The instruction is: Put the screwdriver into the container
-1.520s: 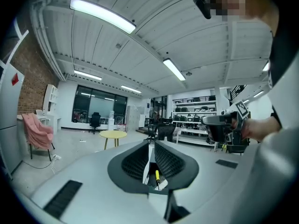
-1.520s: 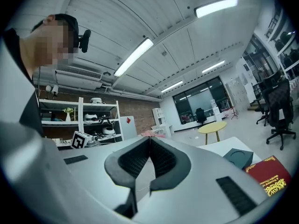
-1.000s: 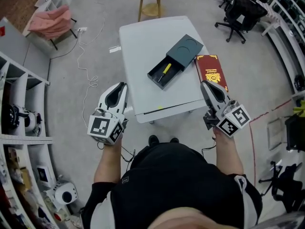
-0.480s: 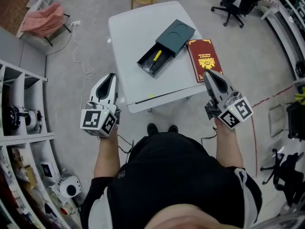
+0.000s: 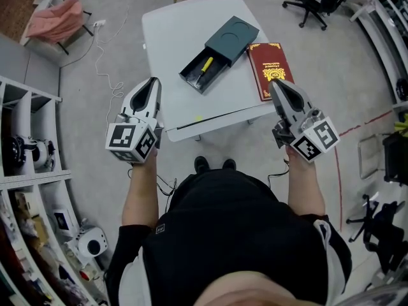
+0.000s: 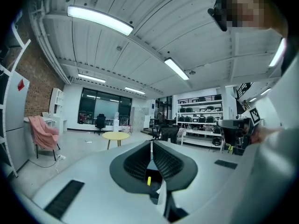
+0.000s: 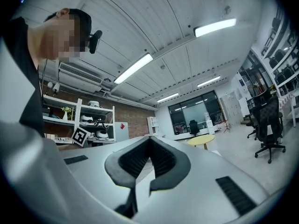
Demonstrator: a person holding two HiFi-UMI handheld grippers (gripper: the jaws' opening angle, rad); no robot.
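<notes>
Pulled back from the white table [image 5: 167,40] and up toward the body over the last second: left gripper [image 5: 152,83] and right gripper [image 5: 276,85], with the table now sitting higher in the head view. Jaws of both pressed together, holding nothing. Aimed out level across the room, at shelving and ceiling lights, not at the work.

Beyond the tips, well apart from either: yellow-handled screwdriver [image 5: 204,64], lying in the pulled-out drawer of the dark teal container [image 5: 233,38], near the middle of the table. Just beside the container, on its right: red booklet [image 5: 270,69], its near end overlapped in the head view by the right gripper's tip.

Reads as the task done, or all but done, with perhaps only the drawer left to push in.

As for writing: gold crest and gold lettering on the booklet's cover, too small to read. Black-and-white square markers on each gripper's cube. No brand or label legible on container or screwdriver.
</notes>
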